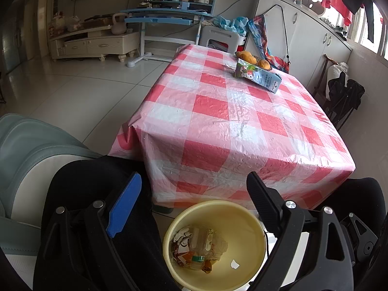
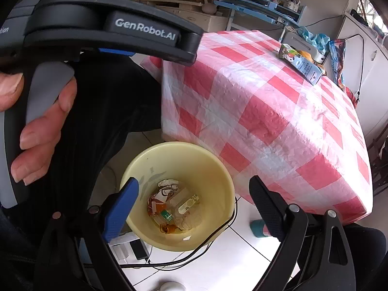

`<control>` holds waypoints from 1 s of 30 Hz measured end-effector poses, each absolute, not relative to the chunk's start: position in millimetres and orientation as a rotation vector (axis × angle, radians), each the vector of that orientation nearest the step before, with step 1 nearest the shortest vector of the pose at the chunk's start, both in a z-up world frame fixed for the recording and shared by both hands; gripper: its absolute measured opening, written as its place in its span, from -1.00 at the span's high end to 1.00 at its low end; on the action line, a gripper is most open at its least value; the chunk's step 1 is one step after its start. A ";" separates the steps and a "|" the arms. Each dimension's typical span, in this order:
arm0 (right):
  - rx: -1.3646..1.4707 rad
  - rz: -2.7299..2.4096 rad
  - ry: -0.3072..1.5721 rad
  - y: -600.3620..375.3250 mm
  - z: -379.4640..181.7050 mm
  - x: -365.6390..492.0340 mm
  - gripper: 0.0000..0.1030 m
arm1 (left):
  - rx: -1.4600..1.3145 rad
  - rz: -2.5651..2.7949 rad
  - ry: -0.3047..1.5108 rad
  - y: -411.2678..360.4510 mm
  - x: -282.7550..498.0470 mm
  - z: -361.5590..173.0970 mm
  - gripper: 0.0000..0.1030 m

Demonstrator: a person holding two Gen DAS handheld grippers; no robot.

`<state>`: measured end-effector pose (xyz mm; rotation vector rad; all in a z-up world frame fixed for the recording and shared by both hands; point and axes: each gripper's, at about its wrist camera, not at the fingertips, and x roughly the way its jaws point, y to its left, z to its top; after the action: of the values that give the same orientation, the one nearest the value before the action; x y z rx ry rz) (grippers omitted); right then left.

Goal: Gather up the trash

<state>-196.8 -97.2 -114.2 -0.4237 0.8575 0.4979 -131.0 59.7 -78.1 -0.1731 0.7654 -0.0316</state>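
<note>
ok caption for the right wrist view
Open right claw above a yellow bin holding trash, beside the checkered table.

A table covered by a red-and-white checked cloth (image 1: 242, 126) is seen on a white tiled floor (image 1: 80, 92), with a blue desk (image 1: 165, 17), a cream cabinet (image 1: 97, 43) bearing a kettlebell (image 1: 118, 24), and white cupboards (image 1: 312, 38) ranged behind it.

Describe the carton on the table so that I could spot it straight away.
Start at the table with the red and white checked cloth and look to its far end, away from the yellow bin on the floor. There a milk carton lies on its side, beside some orange fruit. It is the only printed box there, pale blue with a cartoon picture.
</note>
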 end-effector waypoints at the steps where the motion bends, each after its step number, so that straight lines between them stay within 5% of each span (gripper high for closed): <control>1: -0.425 0.498 0.857 -96.9 -114.2 -196.5 -0.71 | -0.173 -0.031 0.765 59.7 -131.2 -77.9 -0.65; 30: -0.439 0.499 0.811 -101.2 -99.3 -193.5 -0.72 | -0.174 -0.038 0.727 57.2 -120.4 -63.5 -0.67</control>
<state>-193.5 -101.2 -99.3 -0.4394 0.8107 0.4991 -120.4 57.2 -63.5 -0.1738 0.7269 -0.0381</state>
